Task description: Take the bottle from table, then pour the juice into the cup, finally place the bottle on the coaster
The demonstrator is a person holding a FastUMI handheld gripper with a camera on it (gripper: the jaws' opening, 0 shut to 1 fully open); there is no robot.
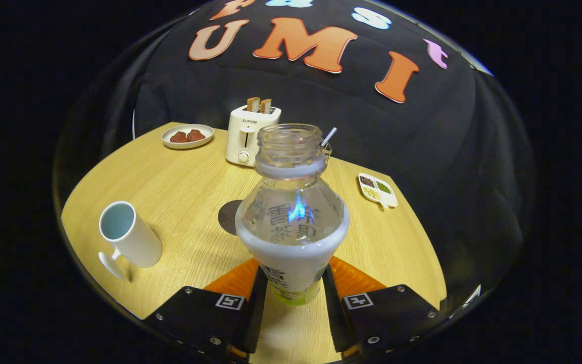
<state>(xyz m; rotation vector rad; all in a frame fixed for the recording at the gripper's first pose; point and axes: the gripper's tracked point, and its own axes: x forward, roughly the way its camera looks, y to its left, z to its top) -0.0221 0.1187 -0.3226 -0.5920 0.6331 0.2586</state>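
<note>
Over table, fingers clamp bottle.

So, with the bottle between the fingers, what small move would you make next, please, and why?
Probably carry the bottle left toward the cup: the tool is shut on the uncapped bottle, and the cup stands upright, apart from it.

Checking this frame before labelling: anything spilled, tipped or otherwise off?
Nothing spilled or damaged. The bottle stands uncapped between the gripper fingers, which press its sides. The cup looks tilted, but that may be lens distortion. The coaster lies bare just behind the bottle on the table.
</note>
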